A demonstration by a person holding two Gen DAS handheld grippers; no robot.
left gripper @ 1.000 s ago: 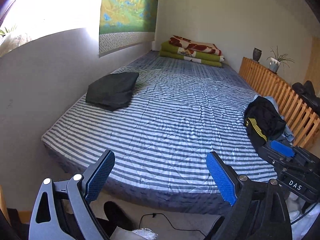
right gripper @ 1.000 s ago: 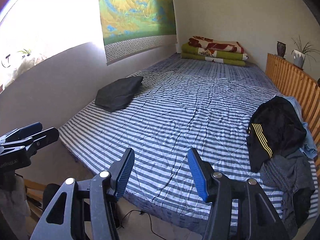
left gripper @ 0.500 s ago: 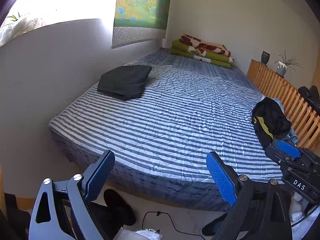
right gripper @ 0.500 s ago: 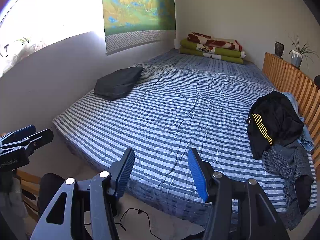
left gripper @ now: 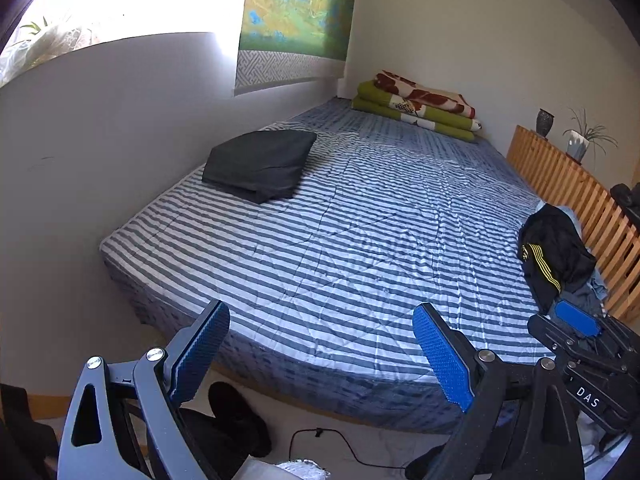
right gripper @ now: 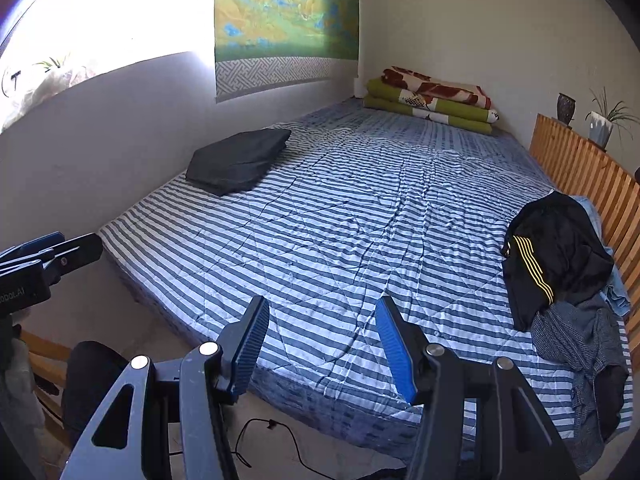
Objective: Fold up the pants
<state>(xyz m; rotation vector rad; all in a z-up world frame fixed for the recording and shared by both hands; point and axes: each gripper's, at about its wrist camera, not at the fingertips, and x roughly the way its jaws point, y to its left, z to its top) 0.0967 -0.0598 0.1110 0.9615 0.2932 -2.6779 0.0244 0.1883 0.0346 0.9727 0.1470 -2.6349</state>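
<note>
A heap of crumpled clothes lies at the bed's right edge: black pants with yellow side stripes (right gripper: pixel 552 248) (left gripper: pixel 554 256) on top, a grey garment (right gripper: pixel 580 344) below and a light blue one (right gripper: pixel 612 292) beside it. A folded dark pair of pants (right gripper: pixel 238 160) (left gripper: pixel 260 164) rests at the far left of the bed. My left gripper (left gripper: pixel 320 354) hangs open and empty off the bed's near edge. My right gripper (right gripper: pixel 320 344) is open and empty too, over the near edge, left of the heap.
The bed carries a blue-and-white striped quilt (right gripper: pixel 360 220). Folded blankets (right gripper: pixel 432 100) lie at the far end. A wooden slatted rail (right gripper: pixel 592 176) with a vase and a potted plant runs along the right. A cable (left gripper: pixel 340 444) lies on the floor below.
Both grippers have drawn back from the bed and a little away from its near edge, so more floor shows. Their jaws stay open. The clothes have not moved.
</note>
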